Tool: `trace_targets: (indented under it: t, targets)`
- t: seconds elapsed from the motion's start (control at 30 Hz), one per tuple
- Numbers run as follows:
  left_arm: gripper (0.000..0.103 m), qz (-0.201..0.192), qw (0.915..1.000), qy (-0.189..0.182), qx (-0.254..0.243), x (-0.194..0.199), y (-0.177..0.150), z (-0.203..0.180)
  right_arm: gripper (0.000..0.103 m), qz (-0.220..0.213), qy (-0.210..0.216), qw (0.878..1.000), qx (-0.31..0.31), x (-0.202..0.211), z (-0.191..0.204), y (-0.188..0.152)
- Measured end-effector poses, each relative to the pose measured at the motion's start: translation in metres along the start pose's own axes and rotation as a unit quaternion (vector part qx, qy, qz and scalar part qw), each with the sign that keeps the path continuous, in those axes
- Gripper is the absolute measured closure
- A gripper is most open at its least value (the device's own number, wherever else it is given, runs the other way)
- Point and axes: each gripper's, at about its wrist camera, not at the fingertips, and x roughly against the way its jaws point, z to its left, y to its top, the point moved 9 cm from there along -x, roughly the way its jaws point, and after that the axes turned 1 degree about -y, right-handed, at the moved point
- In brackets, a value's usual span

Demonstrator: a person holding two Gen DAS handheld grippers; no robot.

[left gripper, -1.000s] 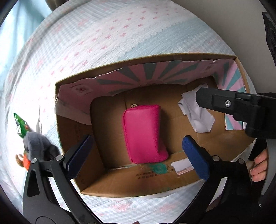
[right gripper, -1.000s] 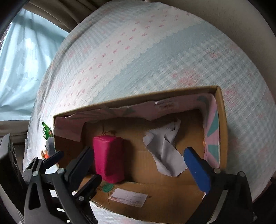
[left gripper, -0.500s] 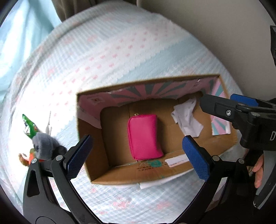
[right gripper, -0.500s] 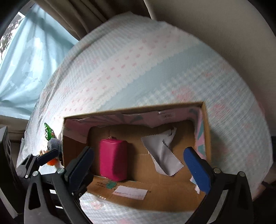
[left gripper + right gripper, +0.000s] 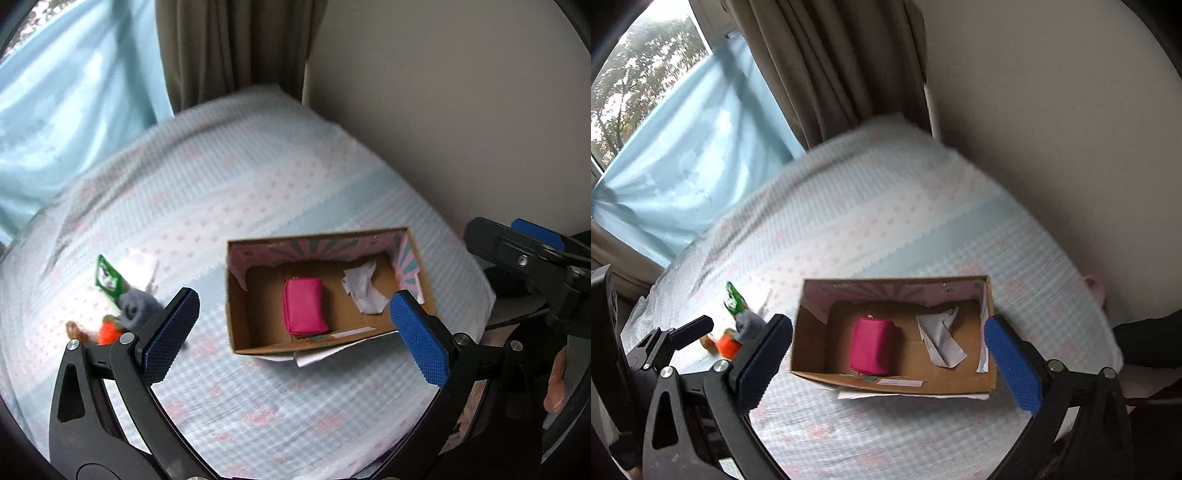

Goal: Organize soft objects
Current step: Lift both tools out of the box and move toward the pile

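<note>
A: What is counted in the cardboard box [image 5: 236, 291]?
B: 1 pink pouch [image 5: 304, 312] and 1 white cloth [image 5: 364, 293].
A: Claw state?
B: Left claw [image 5: 293, 334] and right claw [image 5: 886, 363] are spread wide; nothing is held.

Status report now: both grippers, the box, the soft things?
Left gripper open, empty. Right gripper open, empty. Pink pouch and white cloth inside cardboard box. Grey plush outside on bedspread; path unobstructed.

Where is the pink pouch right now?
In both wrist views, the pink pouch lies flat on the floor of the cardboard box, left of the white cloth.
</note>
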Motion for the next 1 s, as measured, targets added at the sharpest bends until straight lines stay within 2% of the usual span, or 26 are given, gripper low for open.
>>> trace_targets:
  t: [0.2, 0.33, 0.5, 0.7, 0.83, 1.0]
  targets:
    - [0.0, -0.08, 0.9965, 0.023, -0.001, 0.087, -0.01, 0.019, 0.0, -0.063, -0.024, 0.997, 0.026, 0.071, 0.028, -0.011]
    - [0.0, -0.113, 0.993, 0.034, 0.0, 0.133, -0.029, 0.037, 0.0, -0.103, -0.043, 0.993, 0.043, 0.108, 0.047, -0.033]
    - [0.0, -0.133, 0.9905, 0.034, 0.003, 0.172, -0.053, 0.061, 0.0, -0.146, -0.072, 0.986, 0.032, 0.14, 0.064, -0.061]
    - [0.0, -0.153, 0.9875, 0.039, 0.003, 0.206, -0.072, 0.095, 0.0, -0.173, -0.063, 0.982, 0.028, 0.161, 0.094, -0.078]
    - [0.0, -0.163, 0.9852, 0.052, 0.008, 0.225, -0.085, 0.128, 0.0, -0.183, -0.055, 0.981, 0.036, 0.166, 0.13, -0.084]
    - [0.0, -0.165, 0.9834, 0.071, 0.028, 0.24, -0.104, 0.189, 0.0, -0.185, -0.032, 0.981, 0.052, 0.158, 0.188, -0.094]
